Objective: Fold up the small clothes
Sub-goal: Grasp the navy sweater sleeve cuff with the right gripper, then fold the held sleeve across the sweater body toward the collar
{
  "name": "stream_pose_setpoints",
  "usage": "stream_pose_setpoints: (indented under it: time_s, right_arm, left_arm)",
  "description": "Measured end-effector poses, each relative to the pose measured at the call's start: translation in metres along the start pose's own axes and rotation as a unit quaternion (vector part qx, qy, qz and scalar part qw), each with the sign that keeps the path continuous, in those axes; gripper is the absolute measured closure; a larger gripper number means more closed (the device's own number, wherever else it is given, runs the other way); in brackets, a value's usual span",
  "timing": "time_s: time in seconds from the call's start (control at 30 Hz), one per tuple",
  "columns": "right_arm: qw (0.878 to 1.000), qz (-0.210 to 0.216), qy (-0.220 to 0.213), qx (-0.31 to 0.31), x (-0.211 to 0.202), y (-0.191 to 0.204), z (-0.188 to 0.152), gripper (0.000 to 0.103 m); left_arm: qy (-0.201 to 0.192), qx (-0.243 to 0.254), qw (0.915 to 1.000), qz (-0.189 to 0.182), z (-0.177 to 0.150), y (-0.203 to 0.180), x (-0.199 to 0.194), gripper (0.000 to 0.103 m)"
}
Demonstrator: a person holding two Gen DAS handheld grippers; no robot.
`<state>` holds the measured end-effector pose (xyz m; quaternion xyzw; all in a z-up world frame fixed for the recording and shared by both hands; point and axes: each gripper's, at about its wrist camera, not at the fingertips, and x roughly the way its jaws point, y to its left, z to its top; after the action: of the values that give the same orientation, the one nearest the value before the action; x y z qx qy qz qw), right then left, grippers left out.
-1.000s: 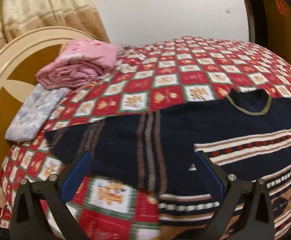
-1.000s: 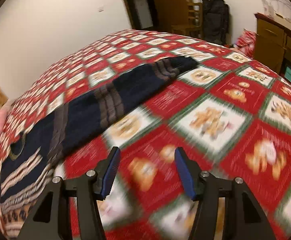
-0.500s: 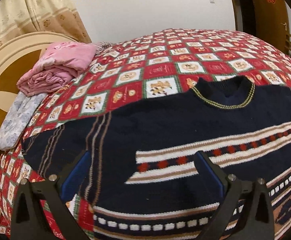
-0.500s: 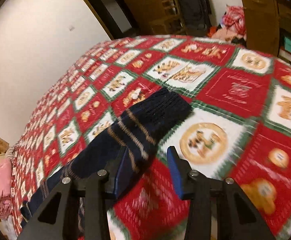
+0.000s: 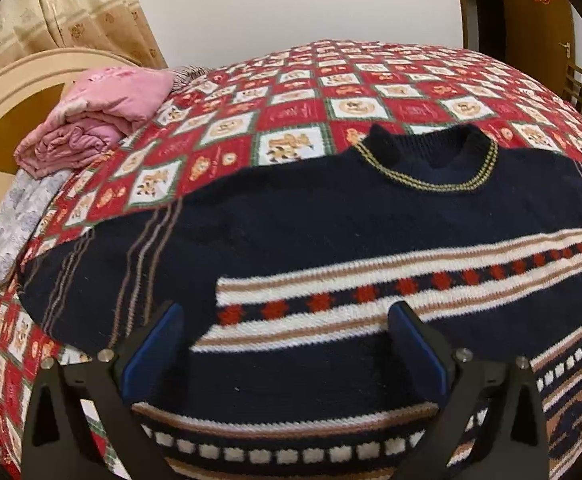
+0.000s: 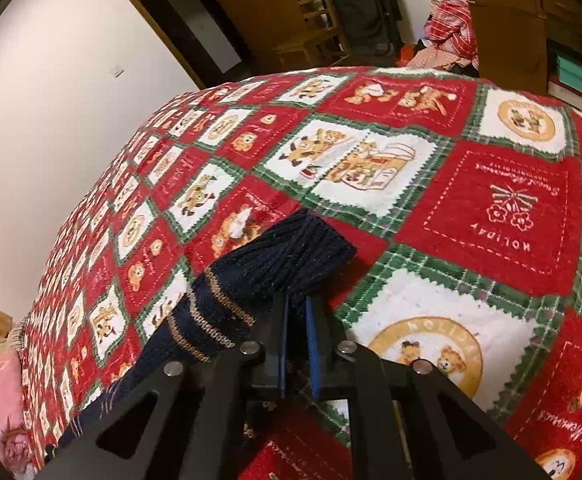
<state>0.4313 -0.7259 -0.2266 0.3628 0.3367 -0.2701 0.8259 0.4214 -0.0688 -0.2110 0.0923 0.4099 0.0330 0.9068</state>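
A navy knit sweater [image 5: 311, 232] with white, tan and red stripes lies flat, front up, on the red patchwork bed cover [image 5: 311, 96]. Its collar points away from me. My left gripper [image 5: 287, 320] is open and hovers over the sweater's chest, touching nothing. In the right wrist view the sweater's sleeve [image 6: 251, 288] stretches out to the left. My right gripper [image 6: 297, 312] is shut on the sleeve's ribbed cuff [image 6: 303, 256].
A folded pink blanket [image 5: 99, 120] and a grey floral pillow [image 5: 15, 224] lie at the cream headboard [image 5: 7, 80] on the left. A wooden chair [image 6: 311, 36], a black bag [image 6: 363, 4] and a wooden cabinet [image 6: 503, 20] stand beyond the bed's foot.
My right gripper moved onto the sleeve cuff and closed on it. My left gripper shifted right from the left sleeve to over the chest and stayed open.
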Motion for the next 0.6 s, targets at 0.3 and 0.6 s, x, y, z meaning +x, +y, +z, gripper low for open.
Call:
stream_pose_setpoints:
  time_s: [0.3,0.6]
  right_arm:
    - [0.988,0.087,-0.034,-0.126,-0.073,0.100,-0.029,0.096]
    - [0.931,0.193,-0.012,-0.309,-0.138,0.255,-0.160,0.096]
  left_arm:
    - [-0.002,-0.013,0.9989,-0.044,-0.005,0.003,-0.014,0.000]
    - [0.010,-0.021,0.9937,-0.110,-0.017,0.003,-0.030,0.000]
